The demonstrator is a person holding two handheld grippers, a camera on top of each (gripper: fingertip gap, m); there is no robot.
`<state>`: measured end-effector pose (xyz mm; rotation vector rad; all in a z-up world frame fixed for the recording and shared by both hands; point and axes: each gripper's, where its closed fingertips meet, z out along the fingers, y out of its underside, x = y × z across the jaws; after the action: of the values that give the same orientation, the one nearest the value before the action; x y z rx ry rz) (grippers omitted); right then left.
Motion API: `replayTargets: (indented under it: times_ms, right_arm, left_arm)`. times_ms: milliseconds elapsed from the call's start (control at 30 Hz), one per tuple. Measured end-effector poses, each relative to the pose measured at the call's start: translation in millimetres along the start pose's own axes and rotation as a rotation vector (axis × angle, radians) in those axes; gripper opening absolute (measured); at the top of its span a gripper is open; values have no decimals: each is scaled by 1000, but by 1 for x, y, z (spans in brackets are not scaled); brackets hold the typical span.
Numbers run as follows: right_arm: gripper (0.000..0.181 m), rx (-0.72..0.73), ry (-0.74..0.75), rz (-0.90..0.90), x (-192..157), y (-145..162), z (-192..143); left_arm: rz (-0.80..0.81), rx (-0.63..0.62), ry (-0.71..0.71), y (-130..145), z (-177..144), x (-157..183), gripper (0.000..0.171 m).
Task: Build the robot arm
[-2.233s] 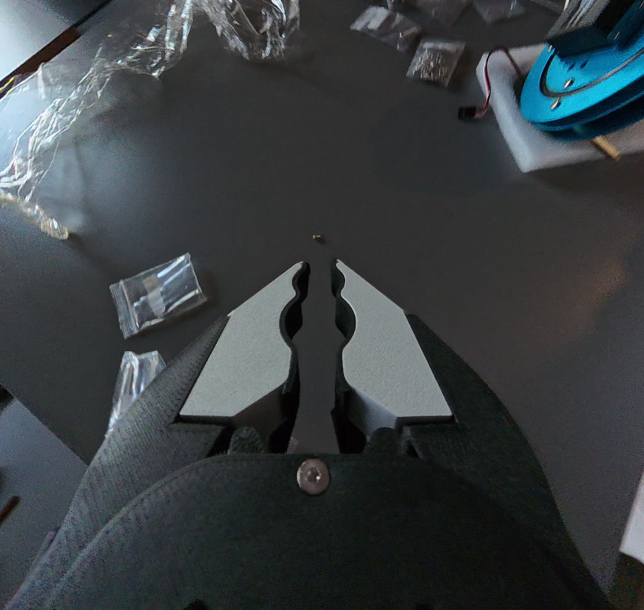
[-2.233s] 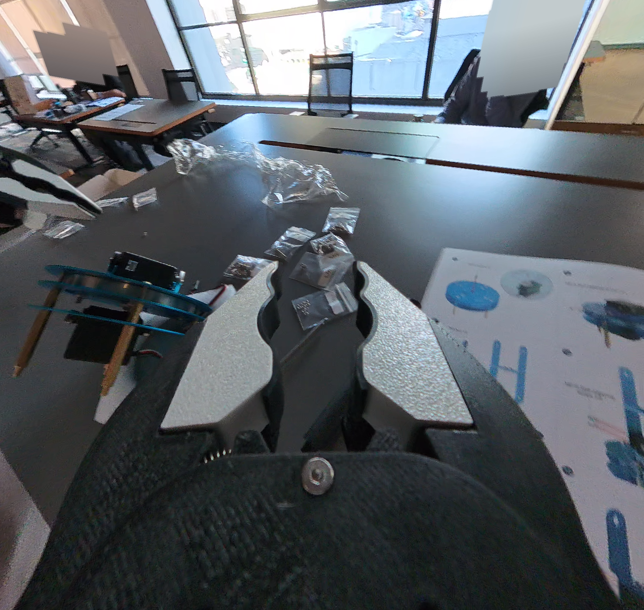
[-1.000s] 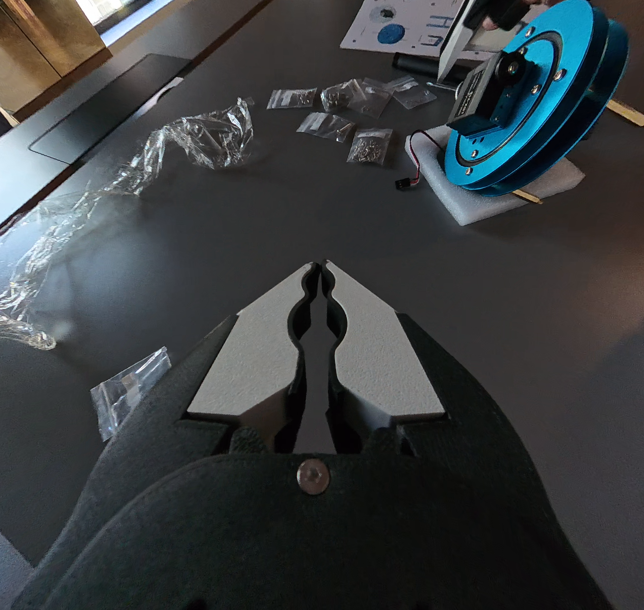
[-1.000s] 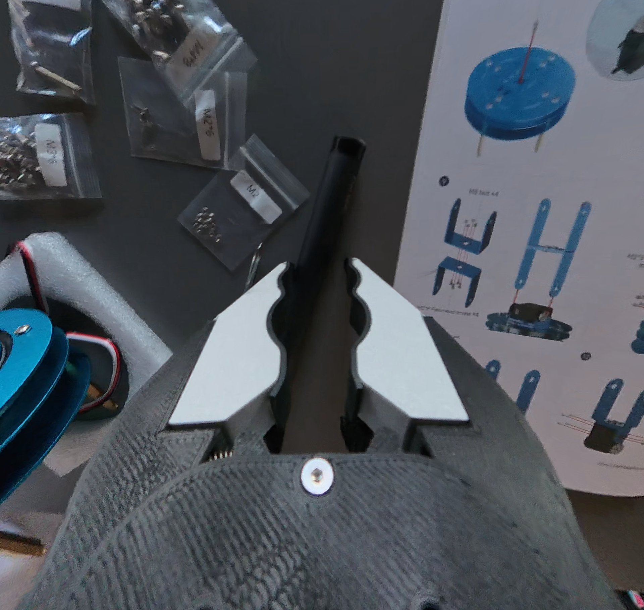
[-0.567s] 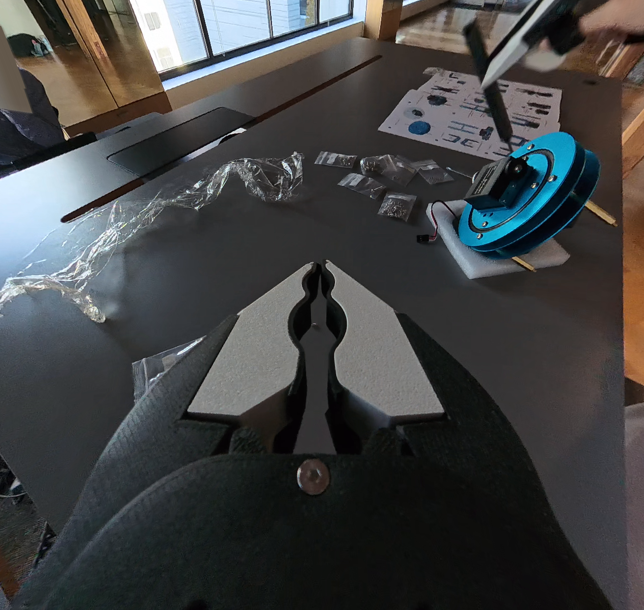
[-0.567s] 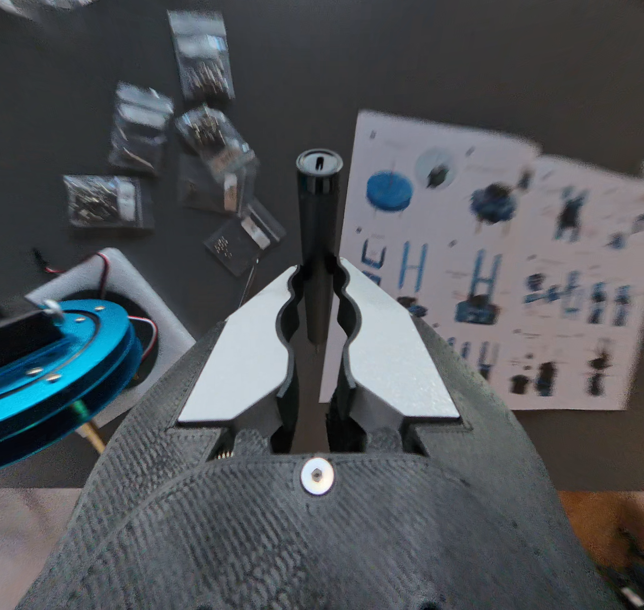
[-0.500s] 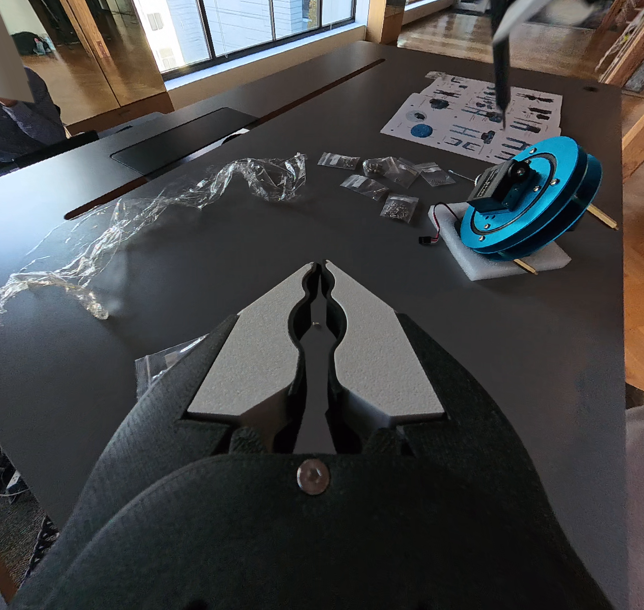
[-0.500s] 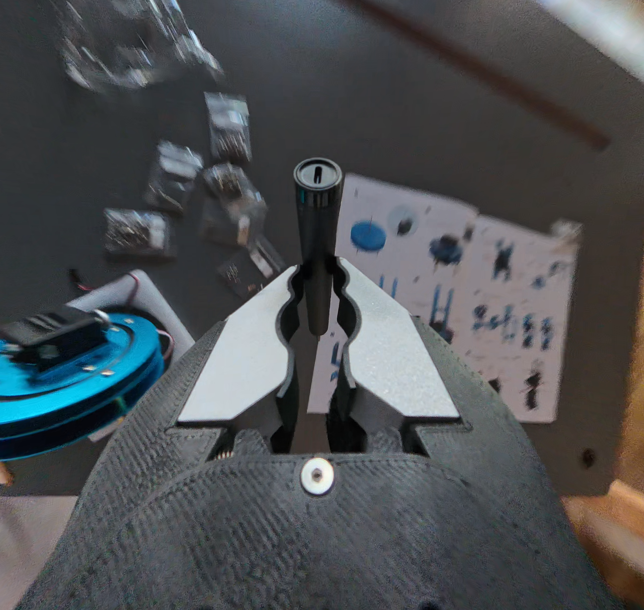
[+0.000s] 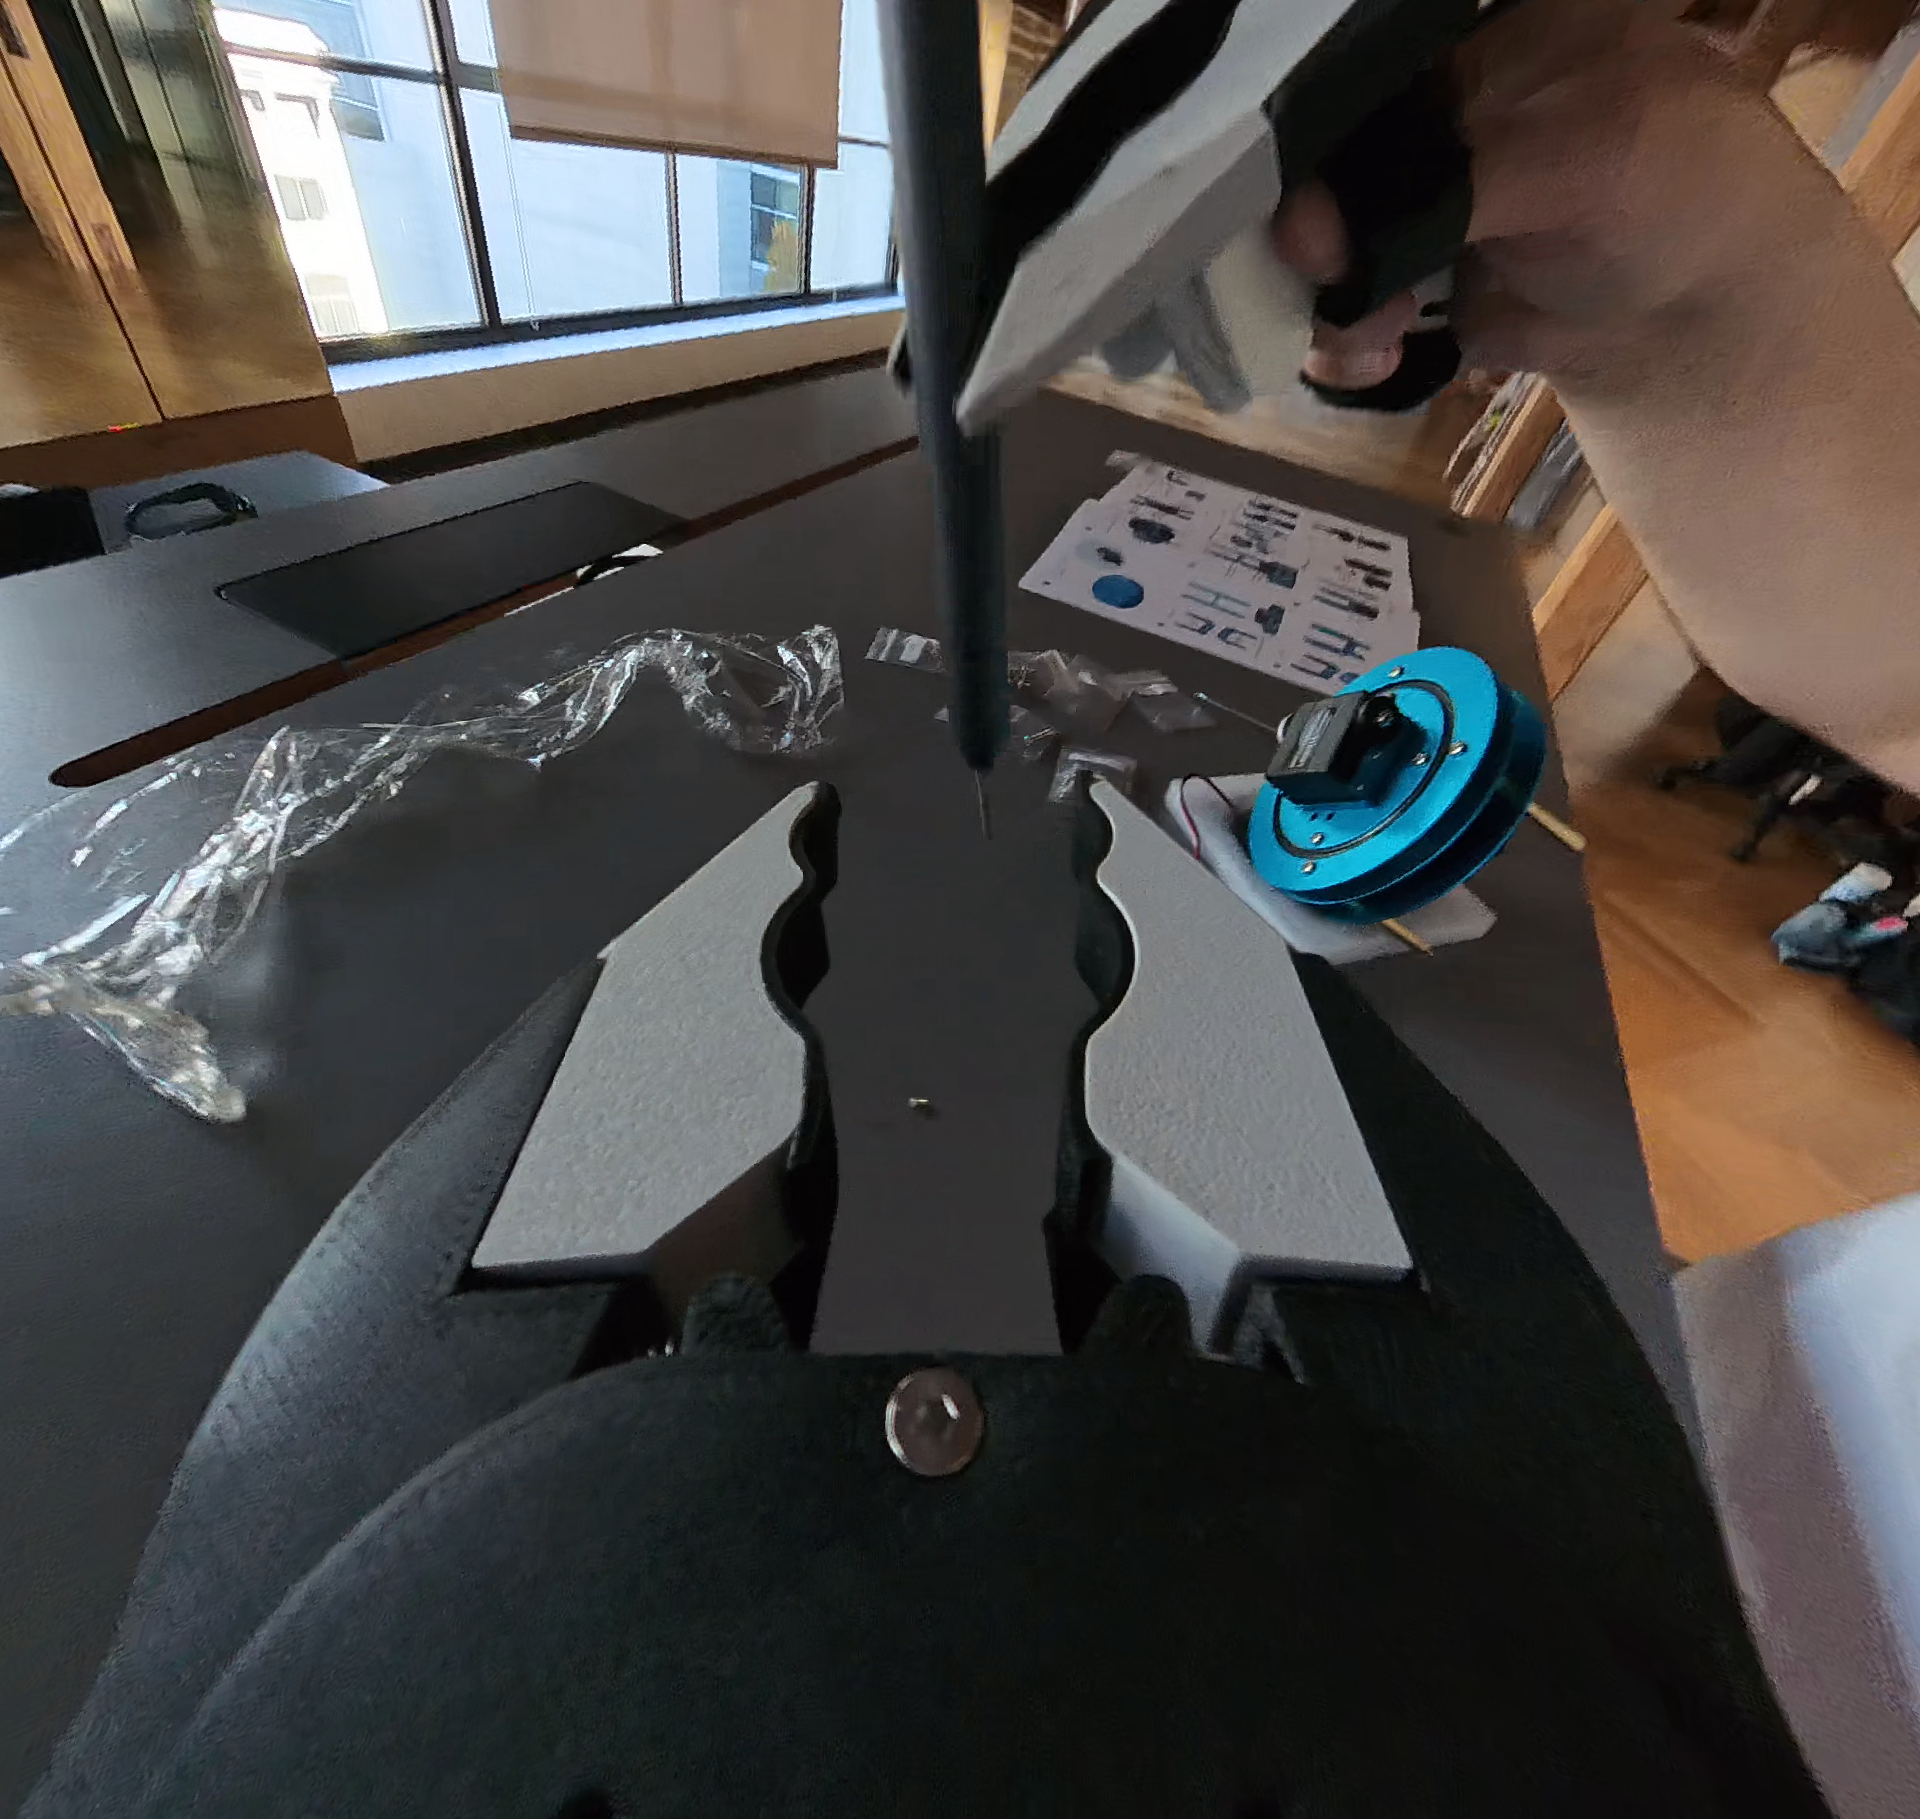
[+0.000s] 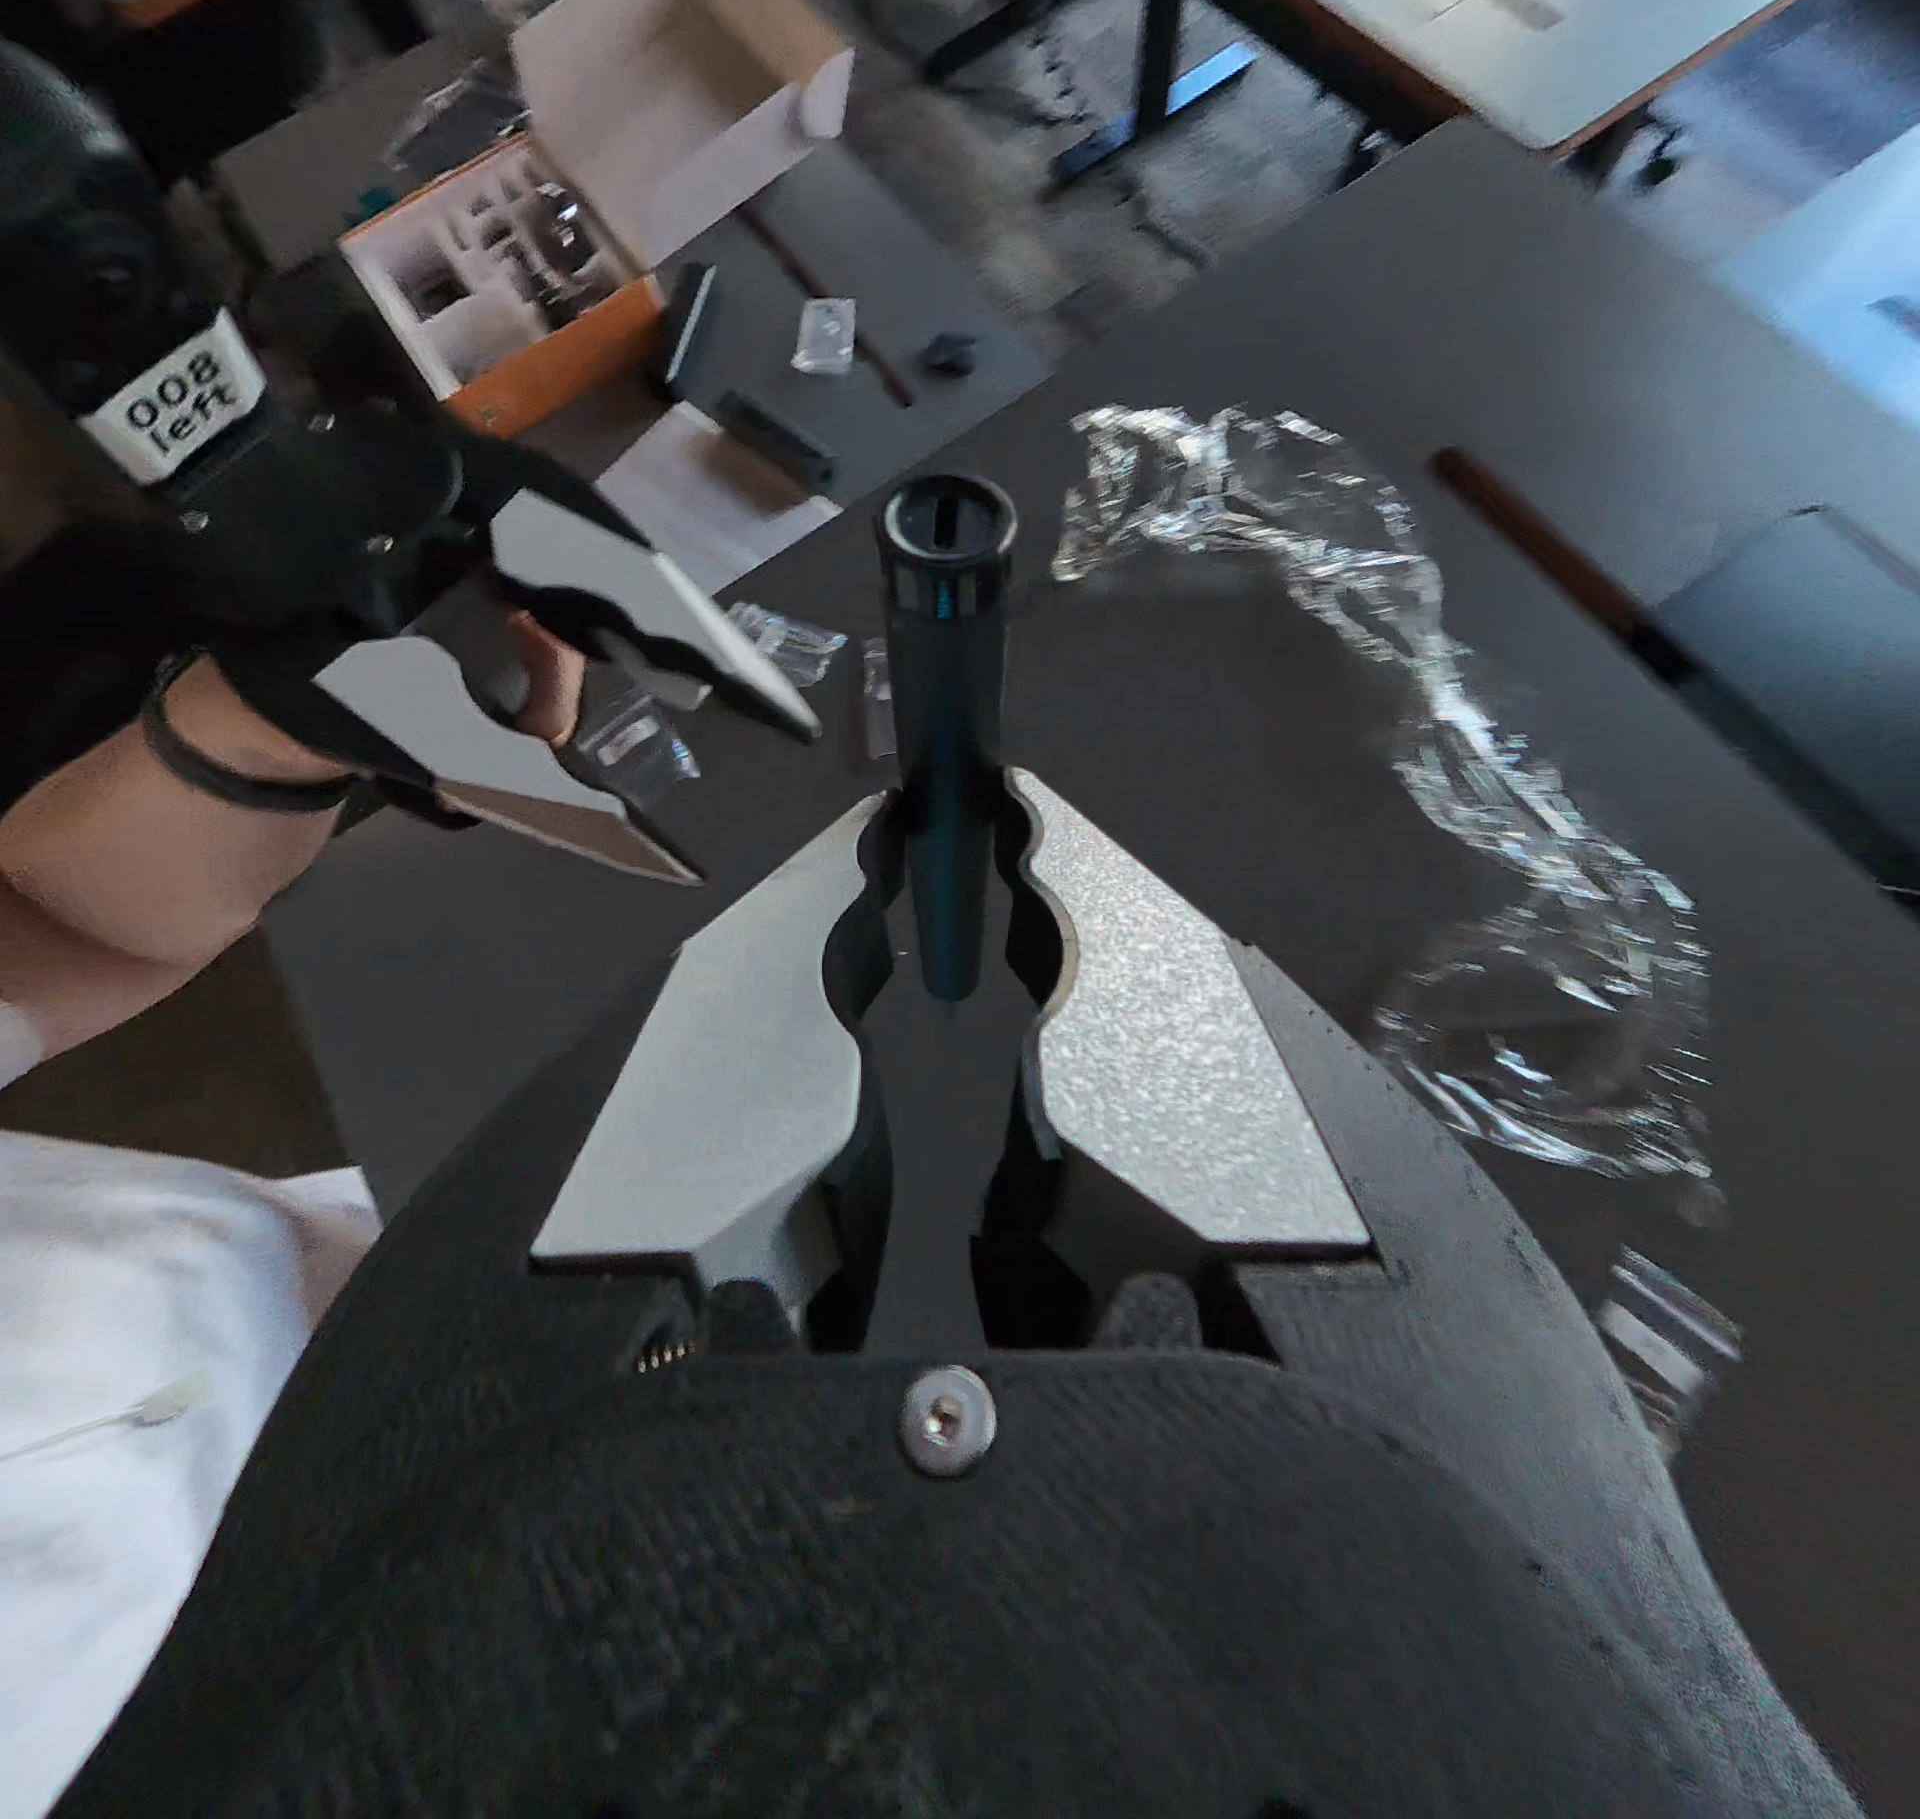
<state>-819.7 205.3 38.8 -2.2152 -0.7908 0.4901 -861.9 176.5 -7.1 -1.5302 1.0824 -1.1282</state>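
Note:
My left gripper [image 9: 956, 803] is open and empty, low over the dark table [image 9: 520, 938]. A tiny screw [image 9: 920, 1104] lies on the table between its fingers. My right gripper [image 10: 948, 793] is shut on a black screwdriver [image 10: 940, 678] and holds it upright. In the left wrist view the screwdriver [image 9: 956, 522] hangs tip down just ahead of my left fingertips, above the table, with the right gripper [image 9: 971, 408] and a person's hand above it. The right wrist view shows the left gripper [image 10: 753, 803] open at the left.
A blue disc assembly [image 9: 1392, 793] with a black servo sits on white foam [image 9: 1351, 928] at the right. Small parts bags [image 9: 1091, 689] and a printed sheet [image 9: 1226, 574] lie behind it. Crumpled clear wrap [image 9: 416, 730] lies to the left. The table edge [image 9: 1600, 1094] is at the right.
My left gripper has opened from shut. My right gripper closed on the screwdriver, lifted it from beside the sheet and carried it over in front of the left gripper.

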Motion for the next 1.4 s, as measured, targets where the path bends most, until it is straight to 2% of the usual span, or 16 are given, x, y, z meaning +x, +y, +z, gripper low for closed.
replayTargets:
  times_ms: [167,300,467,600,800,1400]
  right_arm:
    - [15,-69,-144,63,-14,9,41]
    - [15,-85,-167,78,-12,10,60]
    - [15,-110,-195,127,-5,16,80]
    - [15,-147,-199,138,0,23,93]
    - [15,-173,-194,114,0,26,99]
    - [16,-204,-205,111,-1,33,104]
  left_arm:
    - [5,-32,58,-1,11,-16,42]
    - [-74,-110,73,21,28,-26,41]
    - [-92,-100,67,37,38,-38,16]
    - [-111,-124,40,50,41,-46,16]
    - [-161,-124,45,54,40,-49,16]
    - [-170,-138,45,61,41,-46,16]
